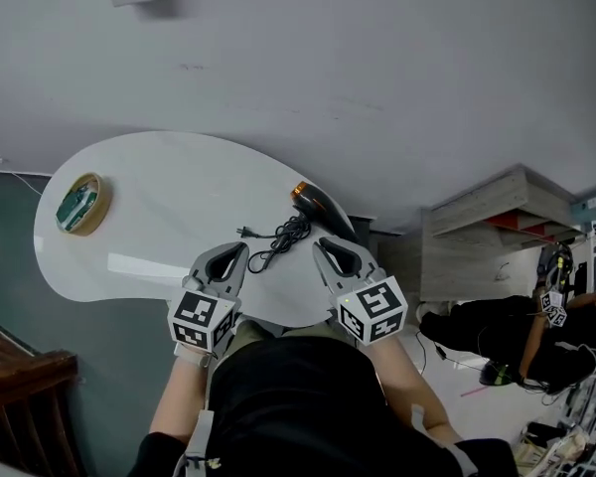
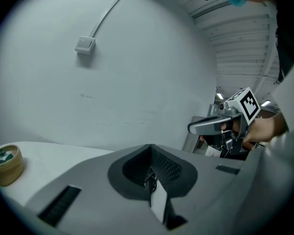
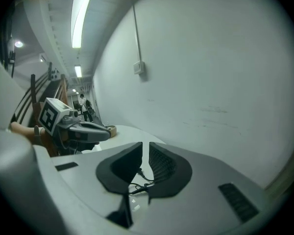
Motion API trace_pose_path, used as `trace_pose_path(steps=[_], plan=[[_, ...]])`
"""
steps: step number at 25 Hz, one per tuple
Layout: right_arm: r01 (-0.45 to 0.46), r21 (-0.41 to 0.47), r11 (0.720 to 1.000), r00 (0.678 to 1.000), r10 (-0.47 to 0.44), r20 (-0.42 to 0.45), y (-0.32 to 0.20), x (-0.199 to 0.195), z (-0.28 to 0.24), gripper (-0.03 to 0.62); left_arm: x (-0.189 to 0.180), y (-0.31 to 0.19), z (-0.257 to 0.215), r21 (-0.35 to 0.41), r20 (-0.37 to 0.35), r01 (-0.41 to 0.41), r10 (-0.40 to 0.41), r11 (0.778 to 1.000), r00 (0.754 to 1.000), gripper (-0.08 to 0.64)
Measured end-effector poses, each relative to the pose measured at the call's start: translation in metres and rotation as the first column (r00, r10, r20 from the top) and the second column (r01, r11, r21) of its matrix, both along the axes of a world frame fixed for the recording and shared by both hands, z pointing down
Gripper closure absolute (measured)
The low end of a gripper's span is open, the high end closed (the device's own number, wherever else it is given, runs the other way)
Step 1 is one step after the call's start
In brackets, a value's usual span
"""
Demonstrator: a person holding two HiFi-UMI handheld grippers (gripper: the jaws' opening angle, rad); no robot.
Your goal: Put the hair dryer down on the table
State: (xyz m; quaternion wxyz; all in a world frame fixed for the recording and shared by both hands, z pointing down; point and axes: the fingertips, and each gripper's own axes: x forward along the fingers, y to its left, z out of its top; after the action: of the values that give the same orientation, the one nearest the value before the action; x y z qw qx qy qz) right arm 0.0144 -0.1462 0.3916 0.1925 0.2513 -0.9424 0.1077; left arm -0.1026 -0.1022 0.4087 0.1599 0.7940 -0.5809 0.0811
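Hair dryer (image 1: pixel 316 203) lies on counter (image 1: pixel 159 217), just beyond my right tool (image 1: pixel 330 248). Long axis far-left to near-right, orange end far. Cord (image 1: pixel 281 237) bunched left of it. Right tool nearer than left tool (image 1: pixel 233 254). Both clenched, empty, clear of dryer.

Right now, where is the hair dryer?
In the head view, the hair dryer lies at the right end of the table, just beyond the right tool, its cord piled to its left.

Quick count: one black-and-orange hair dryer (image 1: pixel 313 202), one round tan bowl (image 1: pixel 82 204), one white curved tabletop (image 1: pixel 159 197) (plus two grey tools: left tool (image 1: pixel 240 249), right tool (image 1: pixel 322 243)).
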Motion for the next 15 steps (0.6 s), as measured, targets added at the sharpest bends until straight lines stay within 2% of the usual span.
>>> trace_pose_path(steps=[9,15], plan=[[-0.017,0.013,1.000,0.992,0.016,0.123,0.029,-0.004,-0.043,0.541,-0.005,0.012,-0.049,0.121,-0.009,-0.049,0.050,0.991,0.999,0.549],[-0.013,0.070,0.997,0.987,0.002,0.158,0.041,-0.009,-0.056,0.541,-0.003,0.019,-0.055,0.151,0.003,-0.087,0.088,0.985,0.996,0.549]])
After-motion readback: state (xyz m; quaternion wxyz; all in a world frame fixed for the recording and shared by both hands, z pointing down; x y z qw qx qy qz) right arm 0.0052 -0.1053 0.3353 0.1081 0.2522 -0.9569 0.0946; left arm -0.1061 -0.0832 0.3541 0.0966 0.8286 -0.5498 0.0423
